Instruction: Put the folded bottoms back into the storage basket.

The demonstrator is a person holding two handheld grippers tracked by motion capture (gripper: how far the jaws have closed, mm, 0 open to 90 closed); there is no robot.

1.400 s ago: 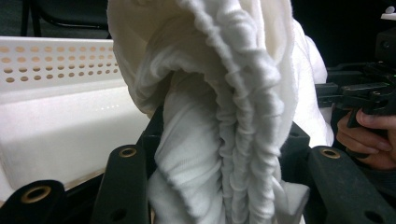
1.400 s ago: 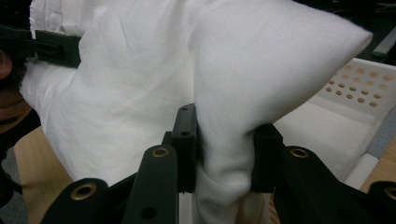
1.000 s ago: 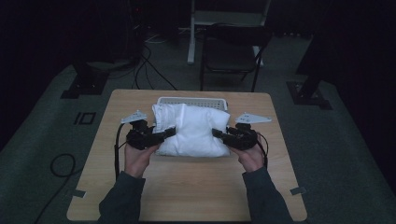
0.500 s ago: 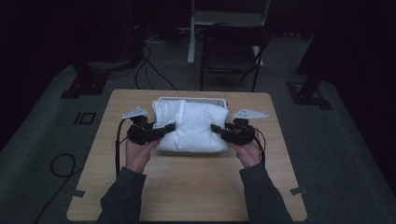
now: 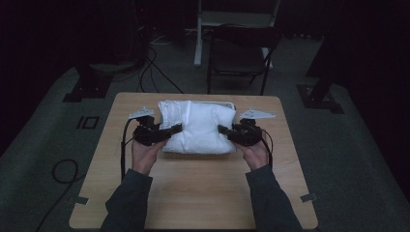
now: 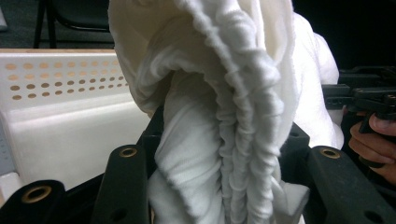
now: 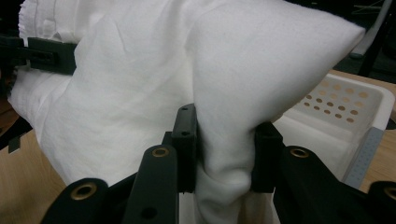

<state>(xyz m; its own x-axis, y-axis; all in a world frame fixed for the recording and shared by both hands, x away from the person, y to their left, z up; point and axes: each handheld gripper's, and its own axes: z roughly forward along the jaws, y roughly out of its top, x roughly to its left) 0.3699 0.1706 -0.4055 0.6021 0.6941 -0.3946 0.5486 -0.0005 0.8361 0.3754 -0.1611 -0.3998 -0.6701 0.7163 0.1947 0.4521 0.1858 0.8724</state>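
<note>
Folded white towel point(image 5: 200, 126) carried slightly farther from the person, long axis left-right, left hand-held gripper point(image 5: 170, 131) and right hand-held gripper point(image 5: 227, 131) clamping its ends

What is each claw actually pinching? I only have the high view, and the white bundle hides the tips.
Observer: The left claw is clamped on the gathered, ruffled hem of the white cloth.
Operator: And the right one?
Observer: The right claw squeezes a smooth fold, below a pointed corner.
Operator: What sits behind the cloth?
Observer: A white basket with rows of round holes in its wall.
</note>
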